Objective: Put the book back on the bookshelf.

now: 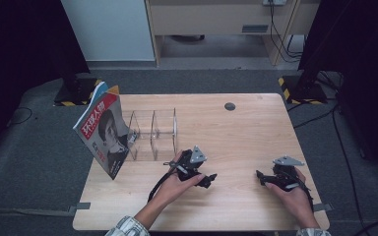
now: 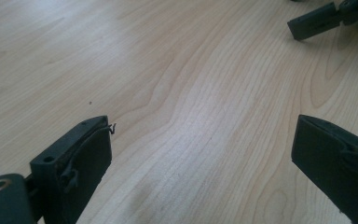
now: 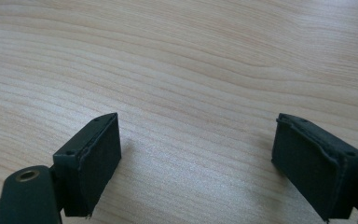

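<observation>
My left gripper (image 1: pixel 207 180) and right gripper (image 1: pixel 262 177) rest low on the tabletop (image 1: pixel 236 132), both spread and empty, ready to start. The magazine (image 1: pixel 103 132) leans against the clear organizer (image 1: pixel 153 133) at ten o'clock.

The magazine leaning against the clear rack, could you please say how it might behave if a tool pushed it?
The magazine stands tilted on its lower edge, so a push would likely topple it. It looks thin, so probably floppy. Its glossy cover may slip.

Black tongs (image 1: pixel 210 180); pale wood-grain table (image 1: pixel 236 132); red-banded magazine (image 1: pixel 103 129).
</observation>
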Tool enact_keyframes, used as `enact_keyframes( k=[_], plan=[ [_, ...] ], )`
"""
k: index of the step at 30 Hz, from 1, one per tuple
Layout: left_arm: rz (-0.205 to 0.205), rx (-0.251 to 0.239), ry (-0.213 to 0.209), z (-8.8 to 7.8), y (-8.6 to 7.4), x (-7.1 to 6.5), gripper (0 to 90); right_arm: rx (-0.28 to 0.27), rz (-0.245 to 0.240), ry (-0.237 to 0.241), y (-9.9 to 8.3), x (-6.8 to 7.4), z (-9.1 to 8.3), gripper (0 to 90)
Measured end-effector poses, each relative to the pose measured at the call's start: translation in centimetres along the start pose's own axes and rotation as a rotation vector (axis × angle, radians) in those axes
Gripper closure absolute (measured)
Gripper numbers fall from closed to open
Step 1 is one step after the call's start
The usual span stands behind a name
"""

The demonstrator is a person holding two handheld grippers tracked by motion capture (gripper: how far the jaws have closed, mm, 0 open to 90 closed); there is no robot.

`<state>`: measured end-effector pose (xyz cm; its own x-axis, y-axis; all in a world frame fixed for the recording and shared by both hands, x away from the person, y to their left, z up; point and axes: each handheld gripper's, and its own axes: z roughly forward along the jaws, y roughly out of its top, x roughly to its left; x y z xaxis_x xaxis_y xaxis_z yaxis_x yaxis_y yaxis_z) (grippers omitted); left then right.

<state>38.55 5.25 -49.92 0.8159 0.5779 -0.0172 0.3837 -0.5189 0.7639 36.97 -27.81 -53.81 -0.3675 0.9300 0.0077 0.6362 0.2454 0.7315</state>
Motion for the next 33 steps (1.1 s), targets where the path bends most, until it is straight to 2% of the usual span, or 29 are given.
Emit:
enact_keyframes(
  k=[7, 10, 16, 23, 25, 28, 31, 33],
  plan=[
    [0.004, 0.03, 0.007, 1.4, -0.1, -0.2, 4.7, 0.001, 0.001, 0.001, 0.0, 0.0, 0.0, 15.5],
    [0.004, 0.028, 0.027, 1.9, -0.1, -0.1, 5.0, 0.0, 0.003, 0.001, 0.0, 0.0, 0.0, 15.3],
    [-0.02, 0.052, 0.049, 2.7, -0.4, 0.5, 5.3, 0.001, -0.002, 0.003, 0.0, 0.0, 0.0, 15.1],
    [-0.041, 0.066, 0.043, 3.2, -0.6, 0.6, 5.4, 0.002, -0.001, 0.003, 0.0, 0.0, 0.0, 14.9],
    [-0.043, 0.074, 0.051, 3.4, -0.8, 0.6, 5.4, 0.002, -0.001, 0.003, 0.0, 0.0, 0.0, 14.9],
    [-0.05, 0.114, 0.067, 3.8, -1.1, 0.7, 5.4, 0.002, -0.001, 0.003, 0.0, 0.0, 0.0, 14.9],
    [-0.053, 0.087, 0.082, 4.0, -1.6, 0.5, 3.2, 0.002, -0.002, 0.003, 0.0, 0.0, 0.0, 14.9],
    [-0.05, 0.088, 0.084, 4.1, -1.5, 0.5, 2.9, 0.002, -0.003, 0.003, 0.0, 0.0, 0.0, 14.9]
  ],
)
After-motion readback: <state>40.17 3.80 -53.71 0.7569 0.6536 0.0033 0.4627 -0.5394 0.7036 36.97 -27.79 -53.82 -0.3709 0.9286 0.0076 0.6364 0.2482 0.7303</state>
